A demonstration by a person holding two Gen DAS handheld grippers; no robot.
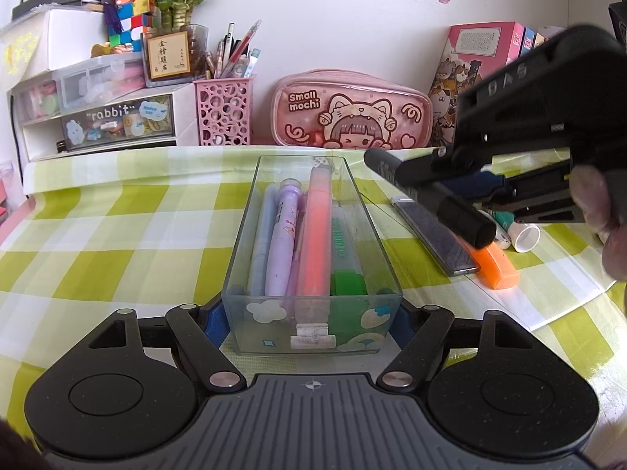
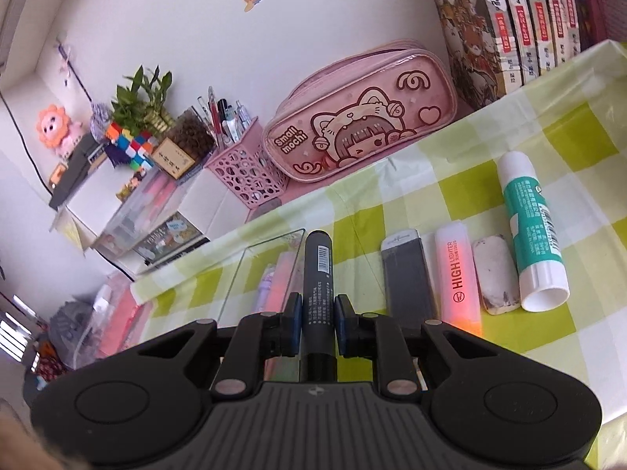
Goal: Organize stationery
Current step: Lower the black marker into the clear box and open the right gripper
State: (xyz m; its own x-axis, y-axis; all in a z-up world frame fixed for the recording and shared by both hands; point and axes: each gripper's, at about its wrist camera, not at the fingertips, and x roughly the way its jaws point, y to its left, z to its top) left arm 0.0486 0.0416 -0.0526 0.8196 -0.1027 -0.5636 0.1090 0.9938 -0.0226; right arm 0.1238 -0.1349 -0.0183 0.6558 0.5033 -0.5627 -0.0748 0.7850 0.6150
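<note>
Green-and-white checked cloth covers the desk (image 1: 98,227), where a clear plastic tray (image 1: 313,313) sits lengthwise, its long axis running away from the left wrist camera toward the wall. The left tool (image 1: 313,323) clamps the tray's near end, blue pads pressed to both side walls. Inside lie a coral highlighter (image 1: 315,235), a lilac pen (image 1: 284,239) and a green highlighter (image 1: 347,266), all parallel to the tray's long sides. To the right of the tray, the right tool (image 2: 318,323) grips a black marker (image 2: 318,274) raised off the cloth, its long axis in line with the tool's fingers and its far end pointing toward the tray's far right rim. Beside it on the cloth lie, side by side, a dark flat case (image 2: 407,278), a pink highlighter (image 2: 458,274), a worn eraser (image 2: 495,274) and a glue stick (image 2: 529,227), with bare cloth beyond them. A pink pencil pouch (image 1: 352,111) stands at the back edge.
</note>
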